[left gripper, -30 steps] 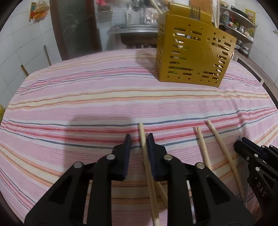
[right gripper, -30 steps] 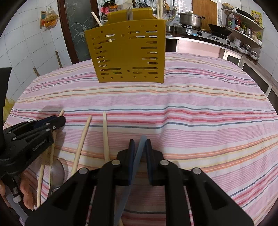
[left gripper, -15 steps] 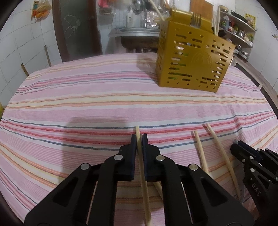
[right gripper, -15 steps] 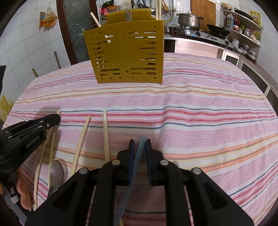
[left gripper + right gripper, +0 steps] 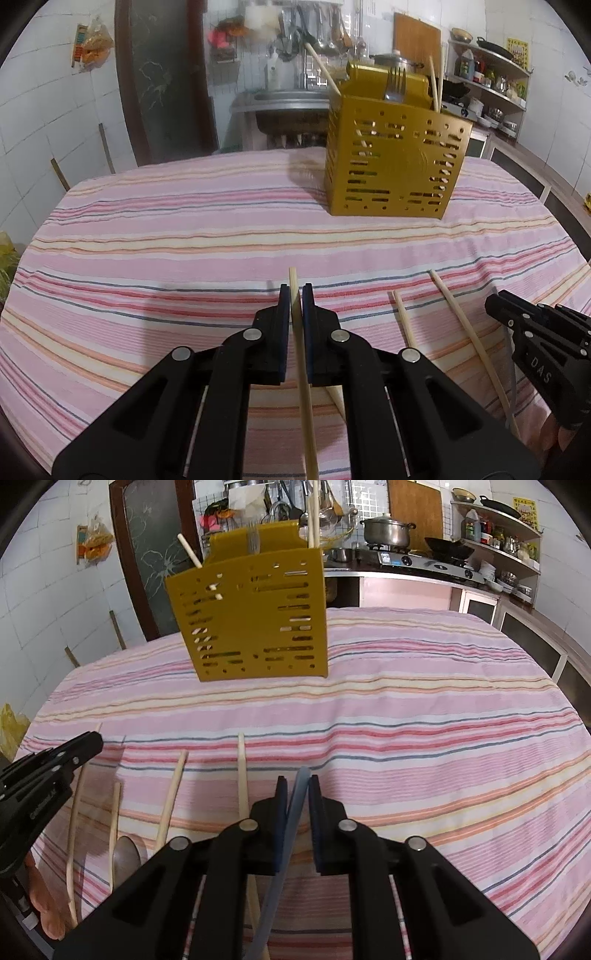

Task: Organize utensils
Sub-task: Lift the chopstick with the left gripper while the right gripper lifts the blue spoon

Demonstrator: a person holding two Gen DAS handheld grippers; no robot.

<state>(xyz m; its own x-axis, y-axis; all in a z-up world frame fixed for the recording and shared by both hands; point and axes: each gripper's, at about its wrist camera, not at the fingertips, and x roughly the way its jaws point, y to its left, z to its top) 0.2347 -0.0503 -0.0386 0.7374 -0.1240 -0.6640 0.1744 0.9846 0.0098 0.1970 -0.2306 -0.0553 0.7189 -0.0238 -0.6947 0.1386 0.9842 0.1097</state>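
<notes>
My left gripper (image 5: 295,291) is shut on a wooden chopstick (image 5: 294,282) and holds it just above the striped cloth. My right gripper (image 5: 298,782) is shut on a thin blue-grey utensil handle (image 5: 301,781). The yellow slotted utensil holder (image 5: 393,162) stands at the far side of the table, with a fork and chopsticks in it; it also shows in the right wrist view (image 5: 255,622). Loose chopsticks (image 5: 465,332) lie between the grippers, and a spoon (image 5: 125,856) lies by the left gripper (image 5: 55,779).
The table carries a pink striped cloth (image 5: 184,236). Behind it are a sink (image 5: 280,99), a dark door (image 5: 162,74) and a counter with a stove and pot (image 5: 388,531). Shelves with jars (image 5: 495,520) stand at the far right.
My left gripper has closed onto the chopstick and lifted a little. My right gripper still holds the blue-grey handle and has risen slightly.
</notes>
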